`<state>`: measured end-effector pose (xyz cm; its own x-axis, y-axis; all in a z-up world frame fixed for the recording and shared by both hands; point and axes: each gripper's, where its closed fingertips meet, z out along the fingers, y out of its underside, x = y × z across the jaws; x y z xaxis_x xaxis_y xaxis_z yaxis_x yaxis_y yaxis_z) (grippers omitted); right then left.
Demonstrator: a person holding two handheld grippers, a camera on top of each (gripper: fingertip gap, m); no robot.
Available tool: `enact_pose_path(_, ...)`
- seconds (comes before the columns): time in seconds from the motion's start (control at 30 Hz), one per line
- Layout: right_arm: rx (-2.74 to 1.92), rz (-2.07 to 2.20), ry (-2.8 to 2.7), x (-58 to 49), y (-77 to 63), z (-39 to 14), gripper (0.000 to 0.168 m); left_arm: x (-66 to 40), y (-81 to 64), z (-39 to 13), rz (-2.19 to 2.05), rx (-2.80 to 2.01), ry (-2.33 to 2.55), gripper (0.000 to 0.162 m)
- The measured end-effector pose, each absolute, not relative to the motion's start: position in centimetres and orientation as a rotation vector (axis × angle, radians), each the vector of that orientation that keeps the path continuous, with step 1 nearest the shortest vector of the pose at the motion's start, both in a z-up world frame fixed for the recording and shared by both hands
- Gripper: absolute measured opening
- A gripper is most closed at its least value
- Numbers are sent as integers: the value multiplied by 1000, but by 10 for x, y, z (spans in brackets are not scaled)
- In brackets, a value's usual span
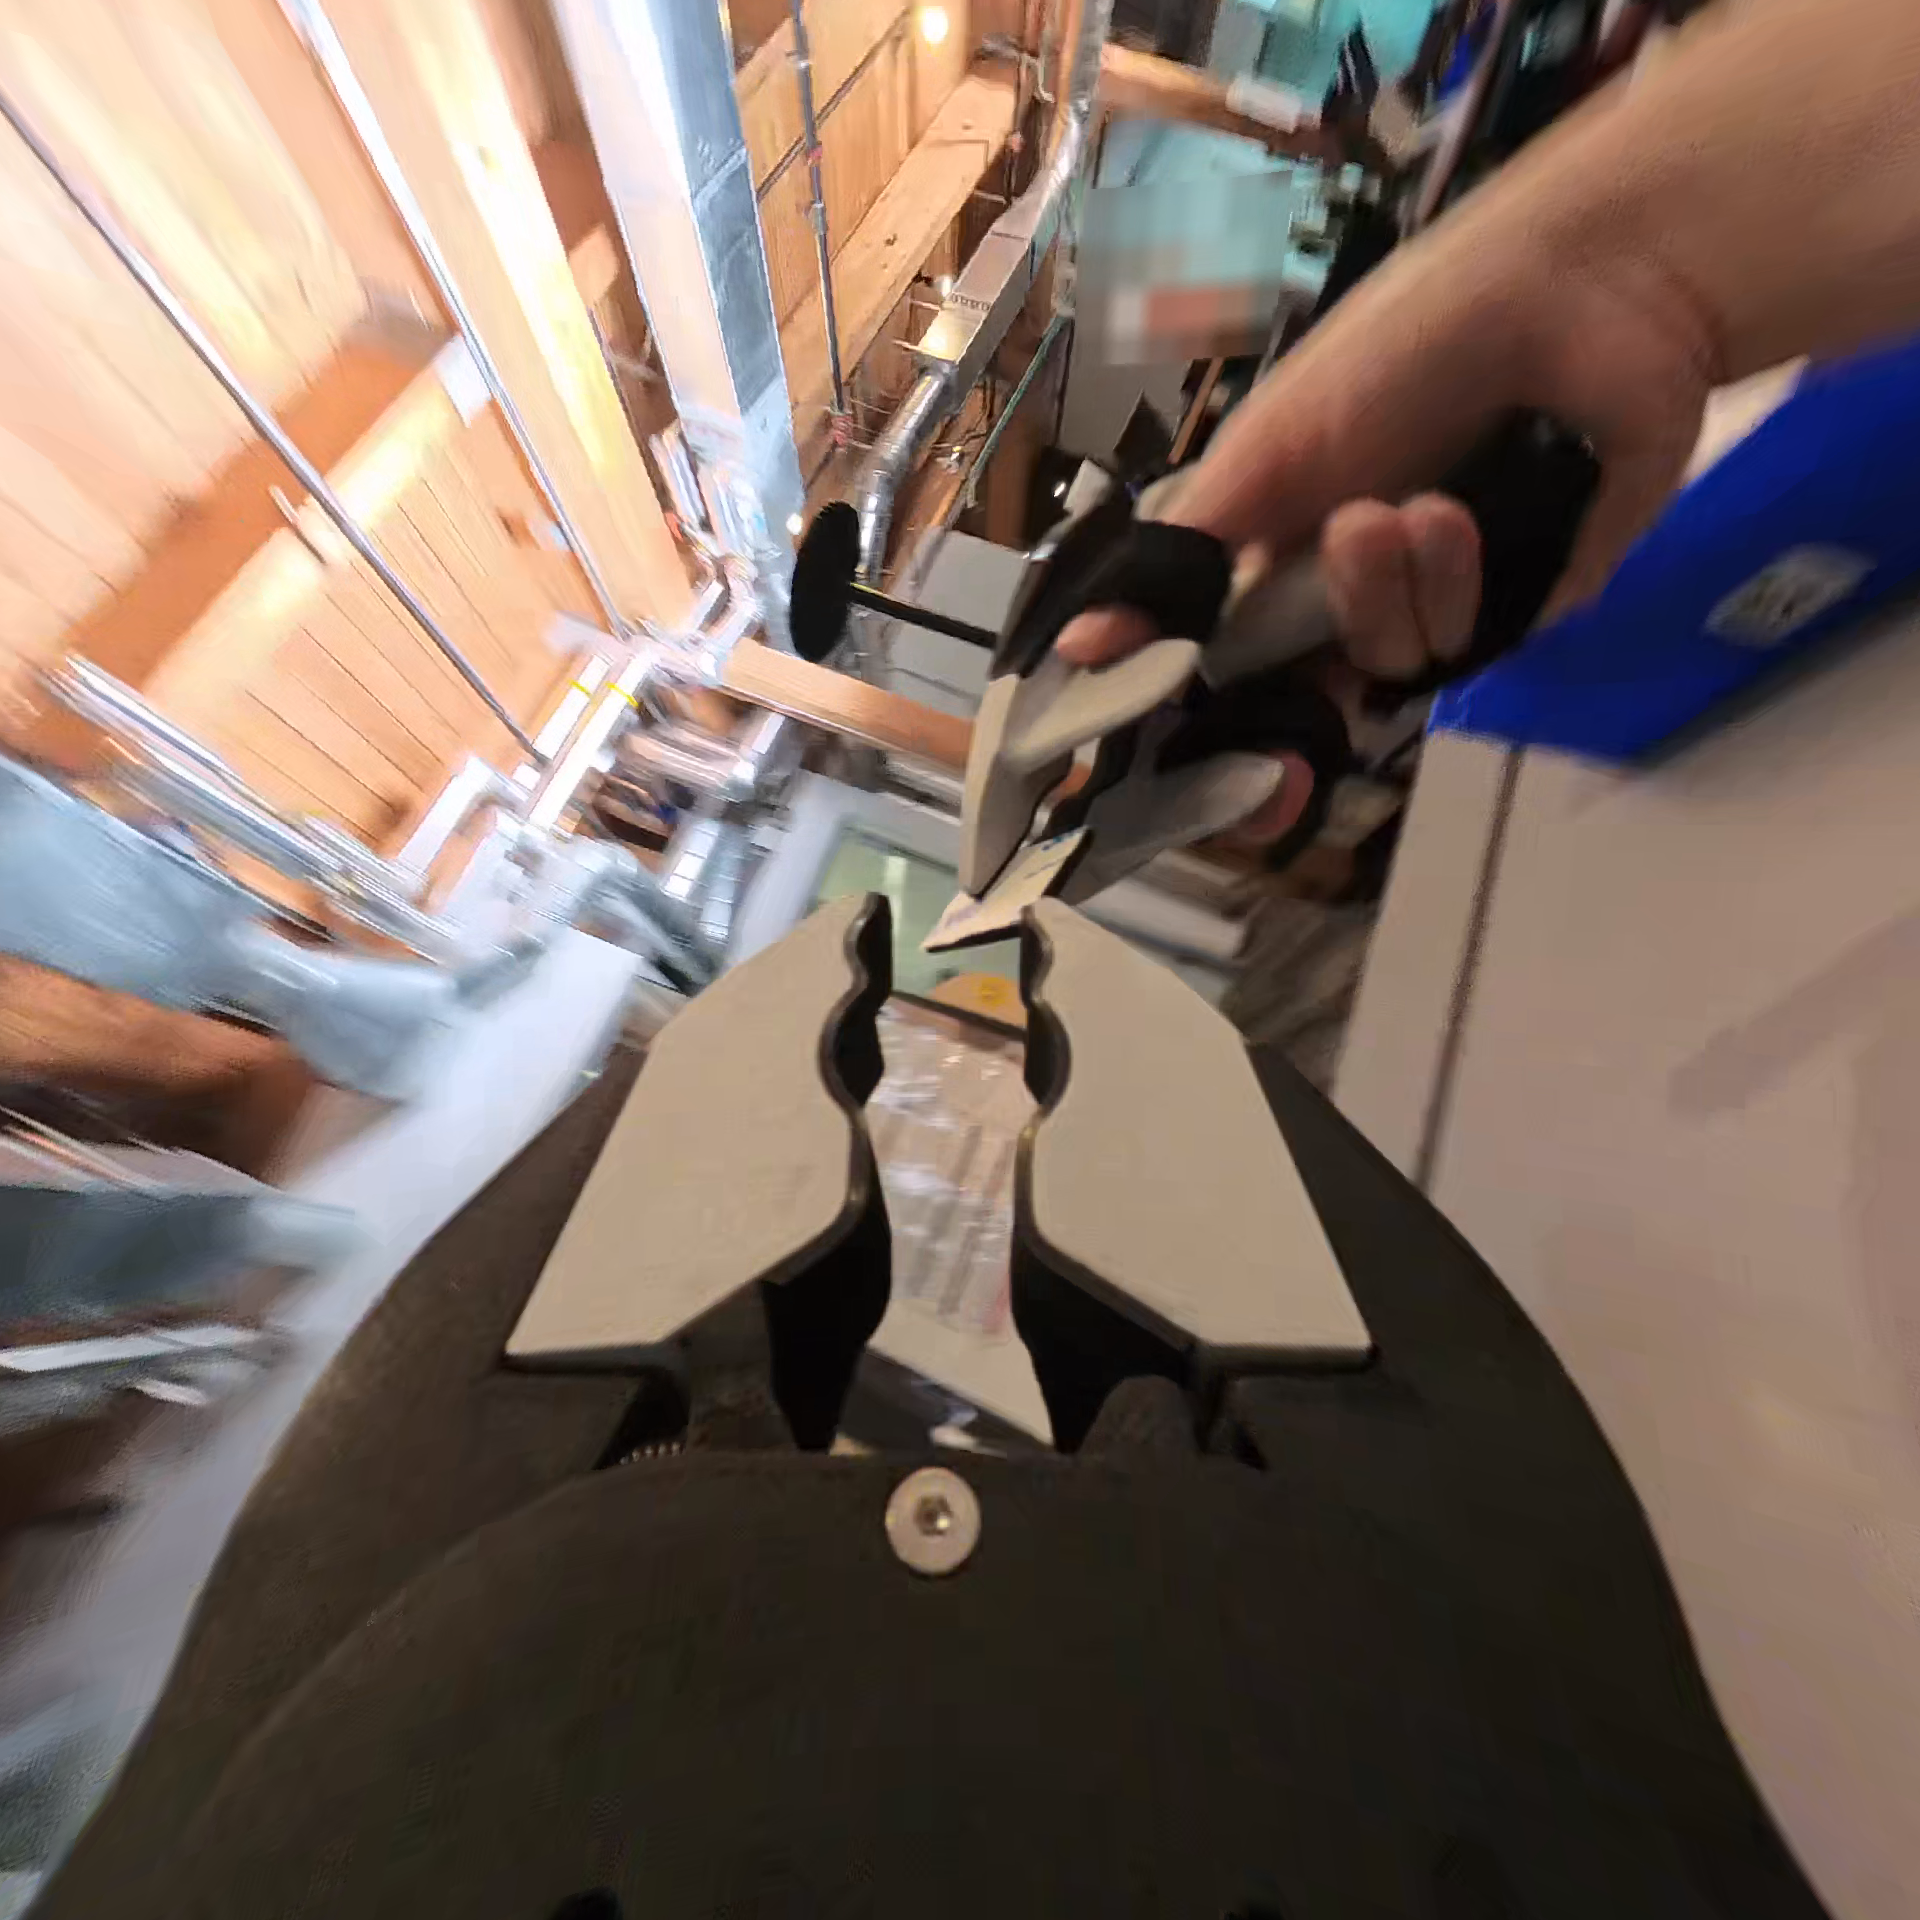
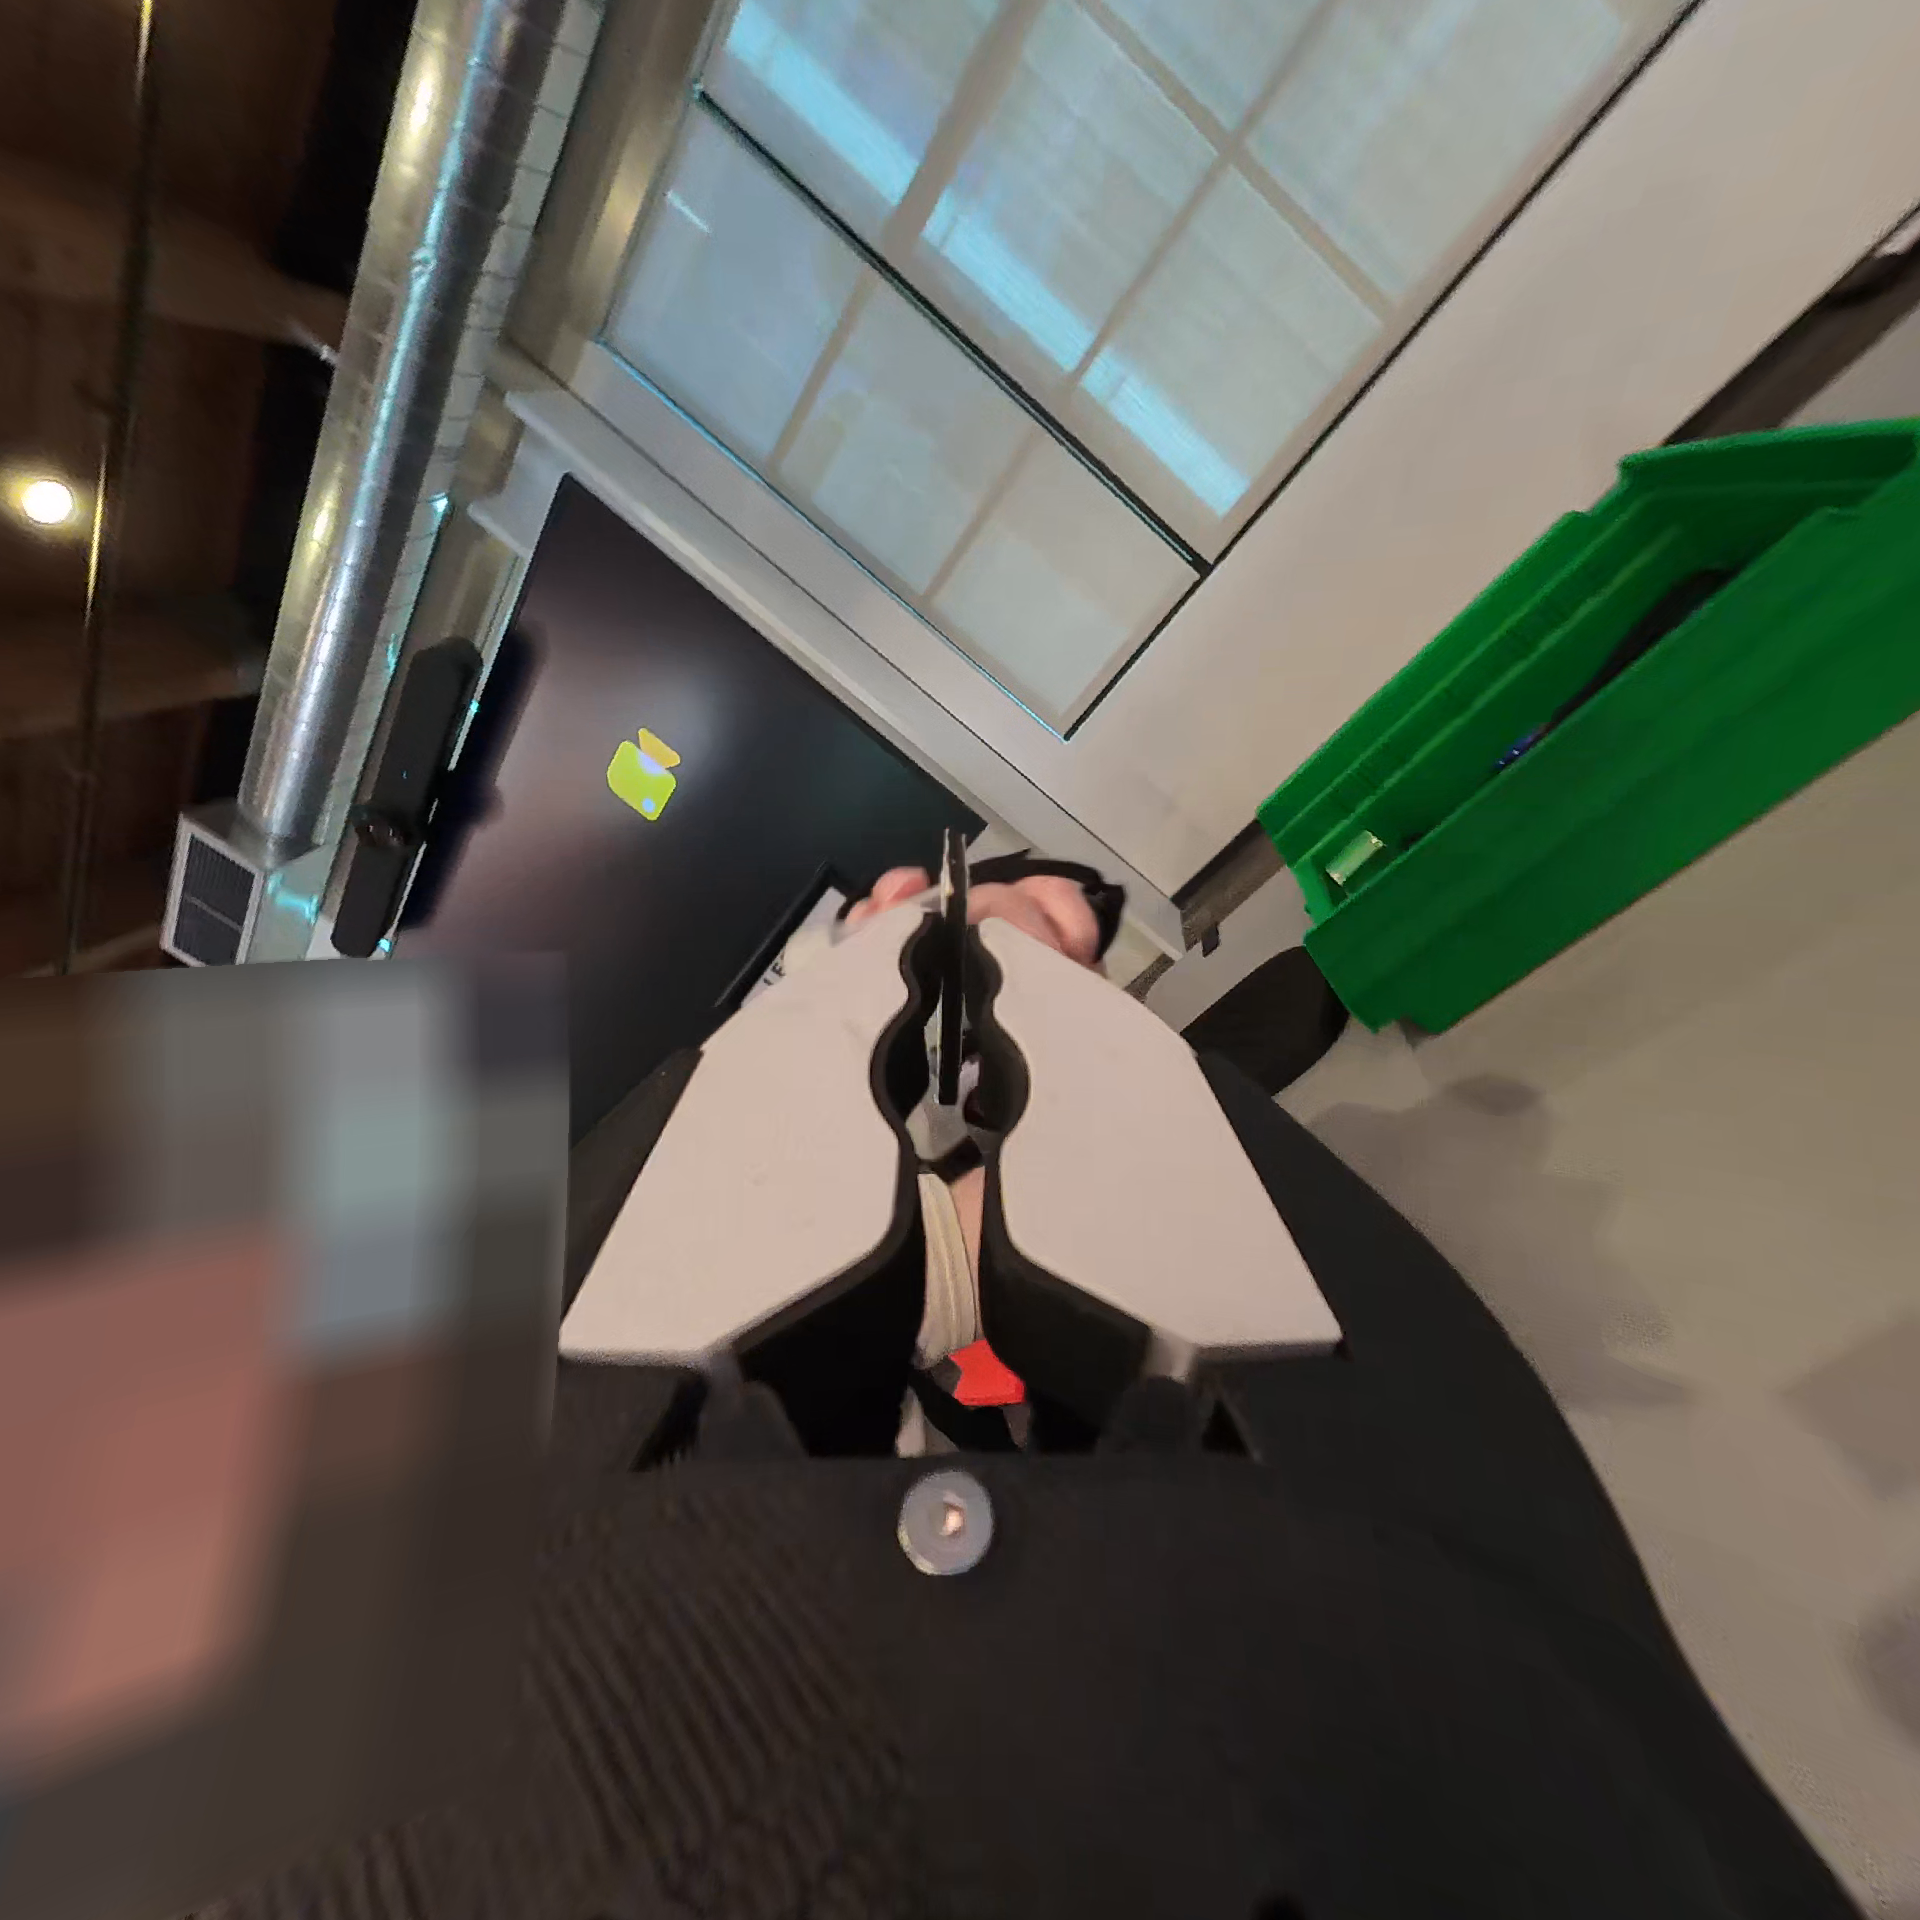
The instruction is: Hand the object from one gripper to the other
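The object is a thin flat card, white-faced with a black edge [image 1: 982, 914]. My right gripper [image 1: 1013, 868], held by a hand at the upper right of the left wrist view, is shut on it. The card's free end pokes down between the fingertips of my left gripper [image 1: 961, 920], which is open around it, jaws apart and not touching it as far as I can see. In the right wrist view my right gripper [image 2: 951, 951] is shut on the card [image 2: 951, 904], seen edge-on and sticking out past the fingertips. A hand shows just beyond them.
A green plastic bin [image 2: 1558, 748] stands on the white table [image 2: 1662, 1299] to the right. A blue box [image 1: 1714, 582] sits on the table edge. A clear plastic bag [image 1: 945, 1195] lies below my left fingers. A dark screen [image 2: 675, 727] and a window are behind.
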<state>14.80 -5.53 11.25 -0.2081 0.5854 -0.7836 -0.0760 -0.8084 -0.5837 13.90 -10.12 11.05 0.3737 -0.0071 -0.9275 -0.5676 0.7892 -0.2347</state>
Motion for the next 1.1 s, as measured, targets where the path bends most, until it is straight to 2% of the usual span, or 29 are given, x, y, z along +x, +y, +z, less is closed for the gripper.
enact_pose_path(0.1, -1712, 2081, -555, 143, -51, 101, 4, 150, -91, 95, 673, -468, 1164, 19)
enact_pose_path(0.33, -1844, 2080, -624, 126, -62, 84, 2, 152, -76, 80, 706, -498, 1204, 20)
enact_pose_path(0.43, -1856, 2093, -654, 122, -67, 82, 3, 151, -75, 75, 708, -493, 1242, 6)
enact_pose_path(0.53, -1856, 2021, -706, 121, -66, 77, 11, 150, -77, 78, 641, -534, 1233, 3)
enact_pose_path(0.63, -1747, 1970, -770, 127, -65, 88, 39, 145, -85, 100, 434, -628, 1121, 3)
enact_pose_path(0.73, -1518, 1904, -836, 139, -66, 111, 42, 137, -90, 123, 113, -803, 991, 3)
enact_pose_path(0.83, -1243, 1624, -941, 147, -68, 128, 44, 130, -93, 137, -309, -987, 885, 3)
enact_pose_path(0.97, -993, 1228, -1095, 143, -83, 129, 47, 125, -97, 141, -852, -1178, 812, 3)
enact_pose_path(1.1, -992, 1148, -1167, 133, -90, 119, 45, 123, -98, 141, -1127, -1227, 773, 3)
